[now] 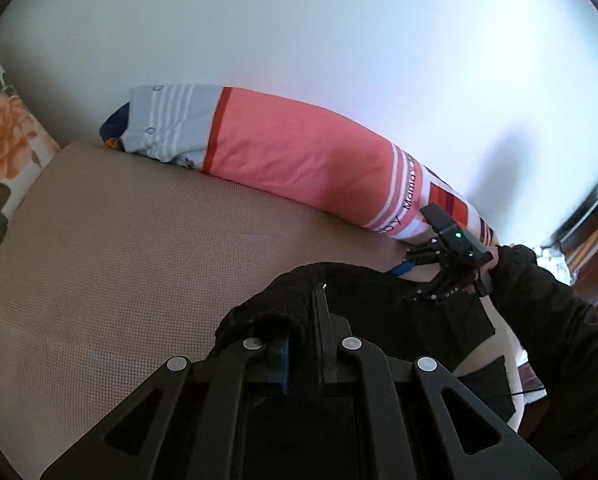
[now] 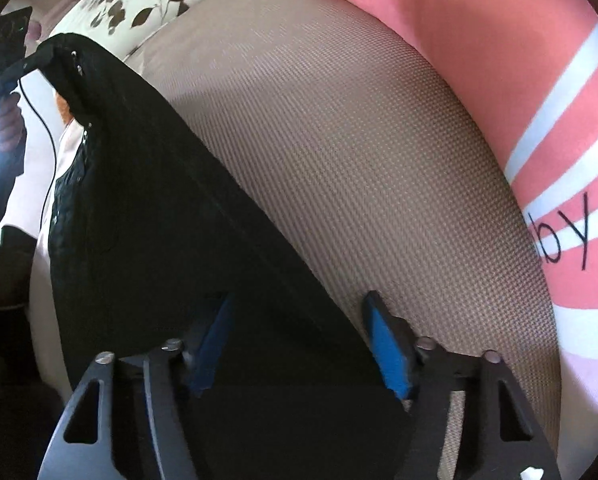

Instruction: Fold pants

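Black pants [image 2: 147, 216]: dark, thick fabric, lying as a long band across the tan woven mattress [image 2: 339, 140], running from lower centre to upper left in the right wrist view. Seam line visible along the band; edge at left looks rumpled and slightly shiny.

Left hand-held gripper [image 1: 301, 344]: fingers drawn narrow, clamped on a bunched, rolled end of the pants at lower centre of the left wrist view. Same gripper seen small at upper left of the right wrist view, holding that end lifted off the mattress.

Right hand-held gripper [image 2: 299, 344]: blue pads [image 2: 387, 356] spread wide, straddling the near edge of the pants at bottom centre; left pad over black cloth, right pad over bare mattress. No grip on the fabric.

Left wrist view only: white wall [image 1: 339, 32], green indicator light on the right unit, dark sleeve at right edge. Right wrist view only: thin cable at left edge.

Long coral bolster pillow [image 1: 299, 152] along the mattress at the wall, with white stripes; floral cover [image 1: 3, 128] at left edge.

Writing on the pillow: "by" legible in the right wrist view; "Mama" partly legible in the left wrist view.
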